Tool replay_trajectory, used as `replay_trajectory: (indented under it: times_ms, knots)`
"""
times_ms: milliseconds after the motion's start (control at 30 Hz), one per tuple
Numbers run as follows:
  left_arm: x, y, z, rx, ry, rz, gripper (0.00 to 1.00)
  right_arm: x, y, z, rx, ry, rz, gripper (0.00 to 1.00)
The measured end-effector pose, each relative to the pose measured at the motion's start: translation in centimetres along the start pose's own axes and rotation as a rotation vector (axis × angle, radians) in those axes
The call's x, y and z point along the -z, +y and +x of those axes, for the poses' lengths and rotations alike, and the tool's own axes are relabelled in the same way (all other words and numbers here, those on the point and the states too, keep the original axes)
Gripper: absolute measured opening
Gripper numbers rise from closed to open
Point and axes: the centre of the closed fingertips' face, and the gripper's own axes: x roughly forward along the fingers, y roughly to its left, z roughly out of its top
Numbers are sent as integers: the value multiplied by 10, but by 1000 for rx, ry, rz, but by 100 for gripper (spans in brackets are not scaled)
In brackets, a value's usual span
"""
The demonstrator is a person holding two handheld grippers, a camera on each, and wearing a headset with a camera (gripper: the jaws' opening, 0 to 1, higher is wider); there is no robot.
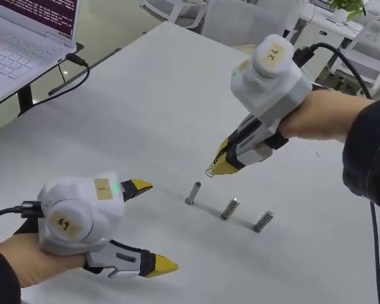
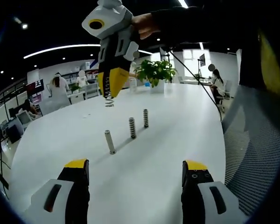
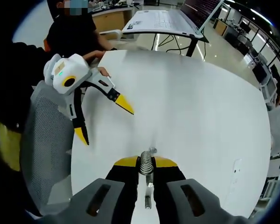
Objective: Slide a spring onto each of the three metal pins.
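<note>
Three upright metal pins stand in a row on the white table (image 1: 145,107). The left pin (image 1: 192,193) is bare; the middle pin (image 1: 230,208) and the right pin (image 1: 263,221) each wear a spring. My right gripper (image 1: 216,166) hangs above and just left of the bare pin, shut on a small spring (image 1: 211,170) that sticks out of its tips; in the right gripper view the spring (image 3: 146,164) sits between the jaws. My left gripper (image 1: 149,226) rests low at the near left, open and empty, with the bare pin (image 2: 110,141) ahead of it.
An open laptop (image 1: 25,38) with a cable (image 1: 82,69) sits on a stand at the far left. Chairs and desks (image 1: 240,16) stand beyond the table's far edge. A potted plant (image 2: 155,72) and several people are in the background.
</note>
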Motion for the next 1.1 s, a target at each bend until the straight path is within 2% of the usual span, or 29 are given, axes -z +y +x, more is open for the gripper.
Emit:
replay_trajectory:
  times_ms: [233, 467, 533, 800, 1100]
  knots:
    - [3, 3, 2, -9, 5, 6, 78, 2, -9, 15, -13, 22, 2, 8]
    - [6, 5, 1, -13, 15, 12, 77, 6, -10, 28, -34, 48, -1, 8]
    - [7, 6, 2, -14, 18, 11, 77, 9, -14, 32, -35, 56, -3, 8]
    - [8, 7, 2, -14, 19, 10, 76, 12, -18, 41, -44, 70, -6, 8]
    - [9, 9, 2, -13, 22, 7, 75, 12, -16, 45, -55, 71, -3, 8]
